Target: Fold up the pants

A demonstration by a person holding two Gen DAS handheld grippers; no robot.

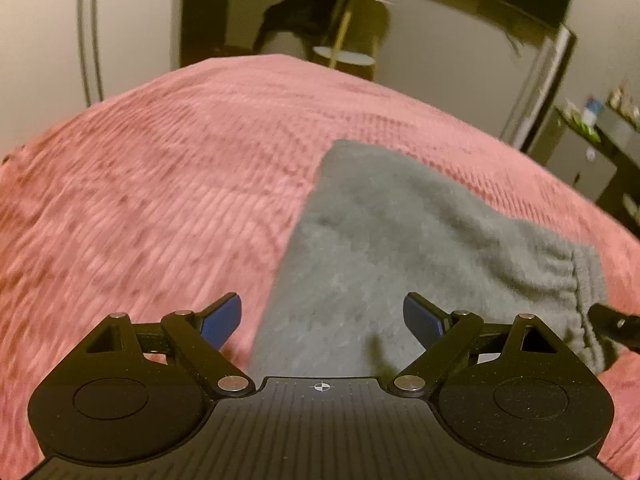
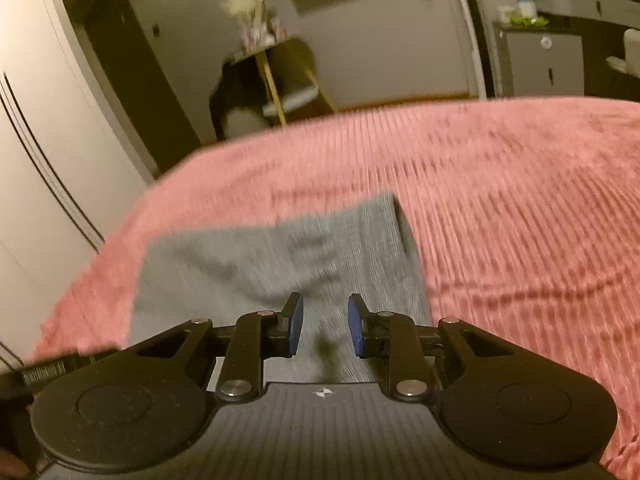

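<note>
Grey pants (image 1: 384,240) lie folded on a pink ribbed bedspread (image 1: 160,168). In the left wrist view the elastic waistband (image 1: 576,288) is at the right. My left gripper (image 1: 322,322) is wide open and empty above the near left edge of the pants. In the right wrist view the pants (image 2: 260,264) lie in front, a folded edge at the far right. My right gripper (image 2: 325,326) is open with a narrow gap and empty, just above the near part of the pants. A dark piece of the other gripper (image 1: 612,326) shows at the right edge.
The pink bedspread (image 2: 500,208) covers the whole bed. Beyond the far edge stand a small round side table (image 1: 352,20) with ornaments, a dark doorway, white wardrobe doors (image 2: 36,140) and a grey cabinet (image 2: 540,64) with small items.
</note>
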